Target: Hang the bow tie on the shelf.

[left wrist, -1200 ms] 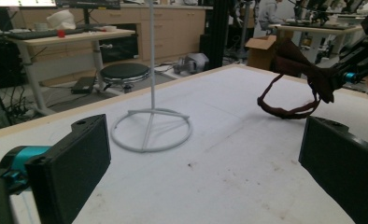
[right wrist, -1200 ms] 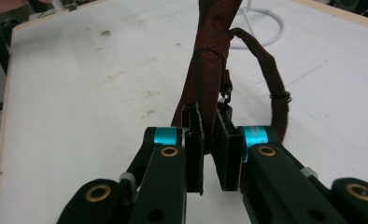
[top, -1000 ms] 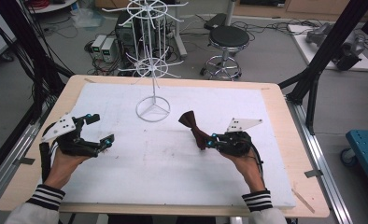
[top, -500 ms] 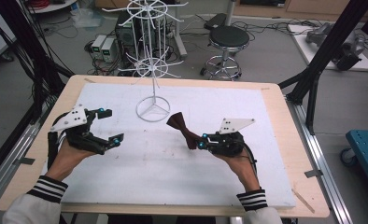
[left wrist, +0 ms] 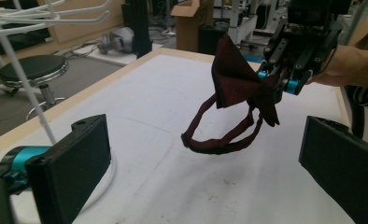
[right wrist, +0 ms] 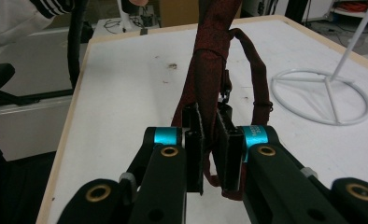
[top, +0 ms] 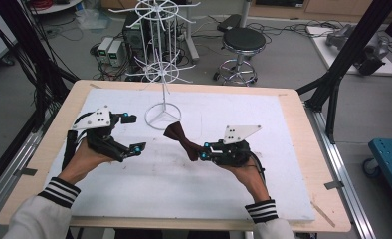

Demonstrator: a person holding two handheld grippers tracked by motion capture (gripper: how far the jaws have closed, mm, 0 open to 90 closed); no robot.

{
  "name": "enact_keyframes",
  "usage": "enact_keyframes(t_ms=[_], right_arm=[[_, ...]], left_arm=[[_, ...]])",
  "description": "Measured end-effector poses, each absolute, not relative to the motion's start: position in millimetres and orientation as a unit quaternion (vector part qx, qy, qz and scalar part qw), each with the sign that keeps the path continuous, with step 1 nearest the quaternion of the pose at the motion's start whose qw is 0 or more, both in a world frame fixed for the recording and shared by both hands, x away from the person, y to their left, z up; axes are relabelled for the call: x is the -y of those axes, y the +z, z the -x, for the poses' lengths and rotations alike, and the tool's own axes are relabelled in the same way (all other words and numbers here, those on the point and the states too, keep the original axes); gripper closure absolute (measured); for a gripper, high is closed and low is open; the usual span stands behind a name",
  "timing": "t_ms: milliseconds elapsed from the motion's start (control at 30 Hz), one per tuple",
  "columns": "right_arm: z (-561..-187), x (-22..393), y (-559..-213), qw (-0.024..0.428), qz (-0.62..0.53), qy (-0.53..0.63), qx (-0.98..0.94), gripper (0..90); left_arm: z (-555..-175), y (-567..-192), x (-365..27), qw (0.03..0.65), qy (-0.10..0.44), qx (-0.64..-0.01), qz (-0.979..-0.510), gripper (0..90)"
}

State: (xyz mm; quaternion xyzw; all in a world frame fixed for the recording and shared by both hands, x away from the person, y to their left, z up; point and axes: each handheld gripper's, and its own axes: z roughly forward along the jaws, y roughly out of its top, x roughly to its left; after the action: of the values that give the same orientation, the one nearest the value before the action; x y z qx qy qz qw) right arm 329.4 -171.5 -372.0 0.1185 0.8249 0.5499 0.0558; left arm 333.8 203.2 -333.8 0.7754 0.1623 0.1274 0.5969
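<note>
Right hand-held gripper (top: 202, 152) pinches the dark red bow tie (top: 178, 138) at its knot, above the worktop (top: 283, 129) near the white rack (top: 162, 74). Left hand-held gripper (top: 132, 133) stands wide open, empty. The dangling strap (left wrist: 217, 140) could snag a rack arm and drag the tie loose.

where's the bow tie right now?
High view: the bow tie is held off the white mat in the right gripper, mid-table, just in front of the white wire rack's ring base.
</note>
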Motion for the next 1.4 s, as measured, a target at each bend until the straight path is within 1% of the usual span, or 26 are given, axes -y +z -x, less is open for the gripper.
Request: enact_keyframes(t_ms=[267, 500, 767, 800, 867, 900, 1067, 1200, 1267, 1400], right_arm=[[-327.4, 163.0, -371.0, 0.047, -0.095, 0.560, -0.822, 84.1], [-326.5, 158.5, -370.4, 0.042, -0.082, 0.564, -0.820, 84.1], [-326.7, 151.3, -370.8, 0.039, -0.070, 0.568, -0.819, 84.1], [-326.6, 150.9, -370.8, 0.038, -0.071, 0.568, -0.819, 84.1], [-326.8, 150.3, -370.6, 0.043, -0.067, 0.566, -0.820, 84.1], [-327.0, 150.2, -370.9, 0.043, -0.066, 0.565, -0.821, 84.1], [-328.6, 150.8, -371.9, 0.039, -0.068, 0.566, -0.821, 84.1], [-329.3, 150.8, -372.2, 0.042, -0.067, 0.567, -0.820, 84.1], [-329.4, 150.8, -372.4, 0.040, -0.069, 0.564, -0.822, 84.1], [-330.3, 149.6, -373.6, 0.047, -0.072, 0.560, -0.824, 84.1]], left_arm=[[-338.1, -332.5, -180.5, 0.580, 0.099, -0.139, -0.796, 2.6], [-339.5, -330.4, -168.0, 0.581, 0.082, -0.131, -0.799, 2.6], [-343.0, -331.2, -156.7, 0.566, 0.071, -0.125, -0.812, 2.7], [-343.2, -331.6, -155.8, 0.567, 0.069, -0.123, -0.812, 6.1], [-342.9, -331.9, -154.9, 0.567, 0.072, -0.108, -0.814, 17.4], [-342.7, -332.1, -154.2, 0.568, 0.070, -0.105, -0.813, 21.3], [-344.2, -332.7, -153.3, 0.571, 0.055, -0.097, -0.813, 29.2], [-344.7, -331.5, -155.5, 0.574, 0.059, -0.093, -0.812, 45.7], [-344.7, -330.9, -156.5, 0.579, 0.055, -0.088, -0.809, 50.1], [-344.2, -330.0, -157.5, 0.577, 0.053, -0.088, -0.810, 64.2]])
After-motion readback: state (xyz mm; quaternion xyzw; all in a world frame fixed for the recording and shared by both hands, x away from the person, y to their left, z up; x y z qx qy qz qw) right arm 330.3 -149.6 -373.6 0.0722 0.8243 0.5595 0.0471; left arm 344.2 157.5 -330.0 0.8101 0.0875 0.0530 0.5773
